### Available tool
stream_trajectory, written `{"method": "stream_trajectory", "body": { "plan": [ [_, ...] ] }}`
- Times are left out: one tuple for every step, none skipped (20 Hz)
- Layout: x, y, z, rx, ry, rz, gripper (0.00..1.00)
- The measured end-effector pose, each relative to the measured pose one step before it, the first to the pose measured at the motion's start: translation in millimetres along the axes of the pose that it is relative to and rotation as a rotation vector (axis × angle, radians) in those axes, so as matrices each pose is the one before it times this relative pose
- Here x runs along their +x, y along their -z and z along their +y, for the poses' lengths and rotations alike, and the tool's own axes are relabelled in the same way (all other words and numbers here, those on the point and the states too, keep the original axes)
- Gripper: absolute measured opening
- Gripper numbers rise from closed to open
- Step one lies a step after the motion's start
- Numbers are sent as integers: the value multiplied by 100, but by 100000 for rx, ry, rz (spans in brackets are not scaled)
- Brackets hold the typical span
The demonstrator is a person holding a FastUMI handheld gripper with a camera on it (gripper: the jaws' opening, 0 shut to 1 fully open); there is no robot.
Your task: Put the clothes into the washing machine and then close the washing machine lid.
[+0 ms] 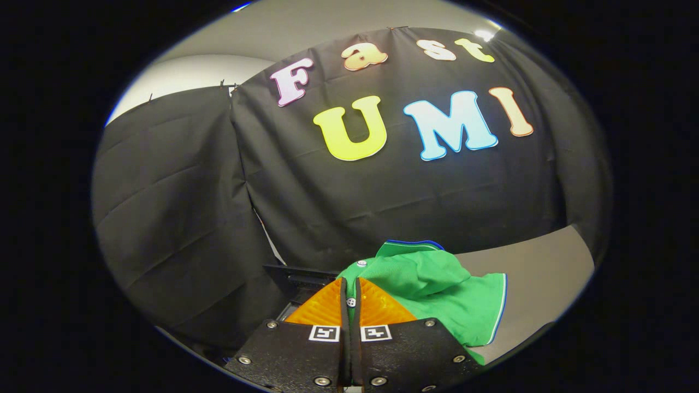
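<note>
Pinched almost fully together, the claw (350,289) has its two fingers drawn in with only a thin slit left between them, and in that slit, near the tips, sits a strip of green cloth with a small white button on it; both fingers look to be pressing on this placket of the green short-sleeved polo shirt with blue-and-white trim at its collar and sleeve hem (437,286). From the fingertips the shirt spreads toward two and three o'clock, crumpled in soft folds, its collar standing up at about one o'clock and one sleeve hanging out at three o'clock. That side of the garment rests on a flat grey tabletop (538,273), which runs off toward three o'clock beyond the sleeve. At about ten o'clock from the fingertips, just behind the fingers, lies a dark boxy object with a raised edge (297,278); whether it is the washing machine cannot be told. Black draped cloth (180,218) forms the booth wall from nine to two o'clock behind everything
</note>
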State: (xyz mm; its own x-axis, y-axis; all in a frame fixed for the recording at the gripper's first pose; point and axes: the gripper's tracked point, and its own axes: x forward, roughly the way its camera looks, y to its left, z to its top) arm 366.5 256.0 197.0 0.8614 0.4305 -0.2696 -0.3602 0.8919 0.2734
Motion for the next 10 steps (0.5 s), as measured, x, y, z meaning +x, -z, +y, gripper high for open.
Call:
{"method": "stream_trajectory", "body": {
  "plan": [
    [398,340,830,209,-576,457,0],
    [414,434,840,473,-503,-104,0],
    [532,371,750,593,-554,217,0],
    [468,594,726,309,-759,790,0],
    [564,378,774,328,-670,262,0],
    [643,423,778,224,-720,799,0],
    [470,484,722,40,-685,489,0],
    [434,414,884,-152,-894,3,0],
    [540,407,751,-383,-665,376,0],
    [433,447,582,-201,-627,-192,0]
  ]
}}
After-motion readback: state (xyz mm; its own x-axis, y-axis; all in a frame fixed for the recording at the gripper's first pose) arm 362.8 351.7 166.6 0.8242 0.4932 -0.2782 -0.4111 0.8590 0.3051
